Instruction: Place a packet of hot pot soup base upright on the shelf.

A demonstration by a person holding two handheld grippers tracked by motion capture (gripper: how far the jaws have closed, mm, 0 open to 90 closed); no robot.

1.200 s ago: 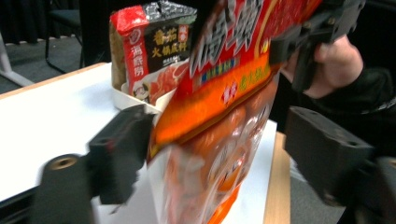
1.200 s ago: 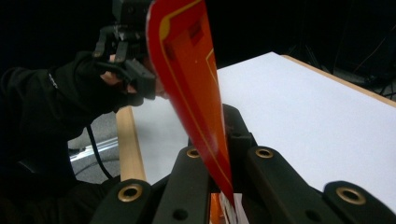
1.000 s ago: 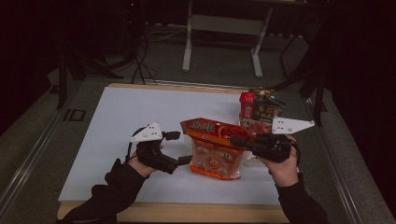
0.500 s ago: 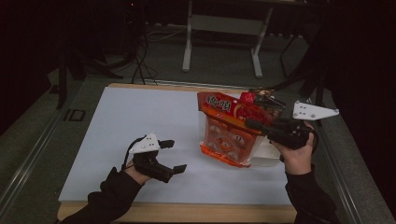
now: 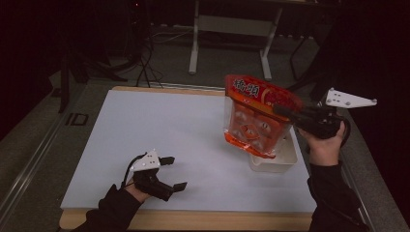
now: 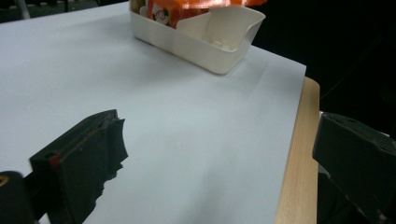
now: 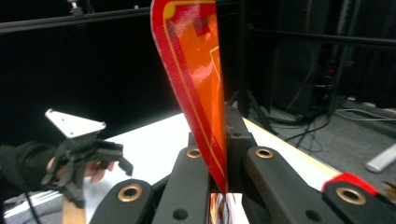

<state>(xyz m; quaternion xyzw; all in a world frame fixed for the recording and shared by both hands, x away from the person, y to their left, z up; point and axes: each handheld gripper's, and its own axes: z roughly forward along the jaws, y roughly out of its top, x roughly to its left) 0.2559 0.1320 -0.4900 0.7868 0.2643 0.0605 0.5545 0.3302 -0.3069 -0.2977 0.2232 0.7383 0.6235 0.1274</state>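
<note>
Right tongs clamped on the edge of the orange snack bag, which hangs tilted at centre right of the high view, its lower end just over the white bin. Left tongs sit lower left over the desk, spread apart with nothing between them, well apart from the bag
</note>
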